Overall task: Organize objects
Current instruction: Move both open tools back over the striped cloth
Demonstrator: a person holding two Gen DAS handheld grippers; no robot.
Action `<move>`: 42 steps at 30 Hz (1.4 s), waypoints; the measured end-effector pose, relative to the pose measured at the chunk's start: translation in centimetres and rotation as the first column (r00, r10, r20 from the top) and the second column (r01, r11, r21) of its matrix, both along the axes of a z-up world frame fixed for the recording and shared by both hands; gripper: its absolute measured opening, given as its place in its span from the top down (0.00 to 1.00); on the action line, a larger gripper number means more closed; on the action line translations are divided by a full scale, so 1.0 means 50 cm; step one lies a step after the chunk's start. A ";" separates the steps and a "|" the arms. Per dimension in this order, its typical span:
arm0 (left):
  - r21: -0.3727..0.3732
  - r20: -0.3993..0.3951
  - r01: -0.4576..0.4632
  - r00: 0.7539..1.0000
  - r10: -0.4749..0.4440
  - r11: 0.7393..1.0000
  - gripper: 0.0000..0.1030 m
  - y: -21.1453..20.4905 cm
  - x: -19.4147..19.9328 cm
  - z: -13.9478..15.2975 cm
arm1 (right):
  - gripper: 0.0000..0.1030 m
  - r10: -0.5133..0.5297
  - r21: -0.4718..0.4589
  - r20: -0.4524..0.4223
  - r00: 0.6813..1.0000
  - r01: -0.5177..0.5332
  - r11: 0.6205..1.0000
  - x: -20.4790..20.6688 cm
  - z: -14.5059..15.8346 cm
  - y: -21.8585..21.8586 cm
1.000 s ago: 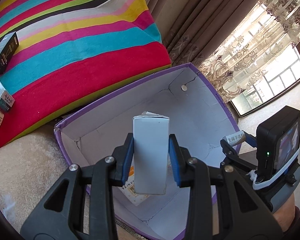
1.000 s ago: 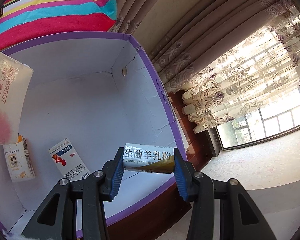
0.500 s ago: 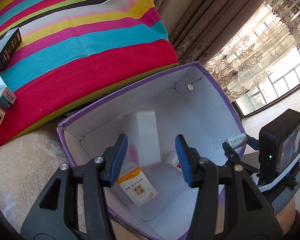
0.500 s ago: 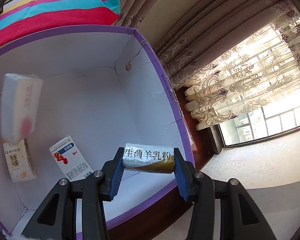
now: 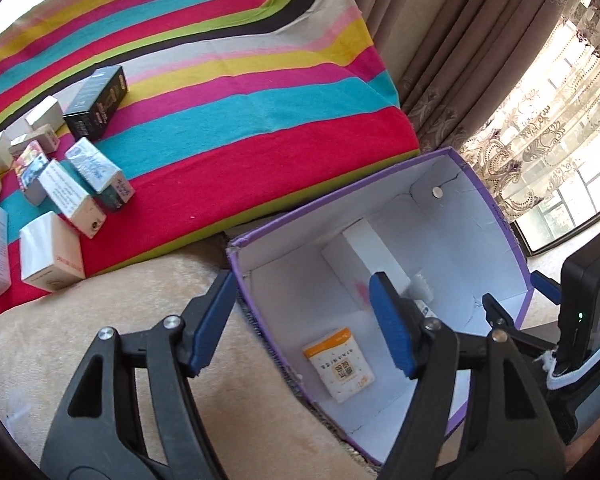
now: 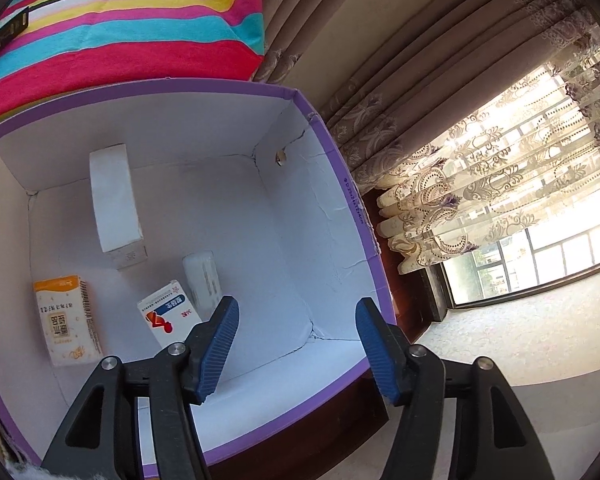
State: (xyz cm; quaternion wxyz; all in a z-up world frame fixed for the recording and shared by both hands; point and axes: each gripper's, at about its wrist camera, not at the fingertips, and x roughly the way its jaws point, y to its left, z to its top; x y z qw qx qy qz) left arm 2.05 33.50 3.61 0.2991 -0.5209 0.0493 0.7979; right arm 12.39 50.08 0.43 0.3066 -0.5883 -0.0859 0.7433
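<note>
Both grippers hang over a purple-rimmed cardboard box (image 6: 350,184) with a white interior, and both are empty. The left gripper (image 5: 304,320) has its blue-padded jaws spread wide, straddling the box's near corner, with nothing between them; the right gripper (image 6: 296,344) is likewise spread apart above the box floor near its right wall. Inside the box lie four items: a tall white carton (image 6: 114,200) leaning against the back wall, an orange-and-white packet (image 6: 66,320) lying flat at the left, a small white box with blue and red print (image 6: 166,314) near the middle, and a pale sachet (image 6: 202,280) just behind it (its lettering is too blurred to read). In the left wrist view, a striped blanket (image 5: 228,92) carries a cluster of more small boxes (image 5: 64,184), among them a black carton (image 5: 98,102), all well apart from the purple box.
</note>
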 end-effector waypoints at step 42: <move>-0.129 -0.242 -0.669 0.737 0.632 0.731 0.26 -0.694 -0.107 0.015 | 0.26 0.385 -0.320 -0.343 0.857 -0.492 0.810 -0.221 0.104 -0.475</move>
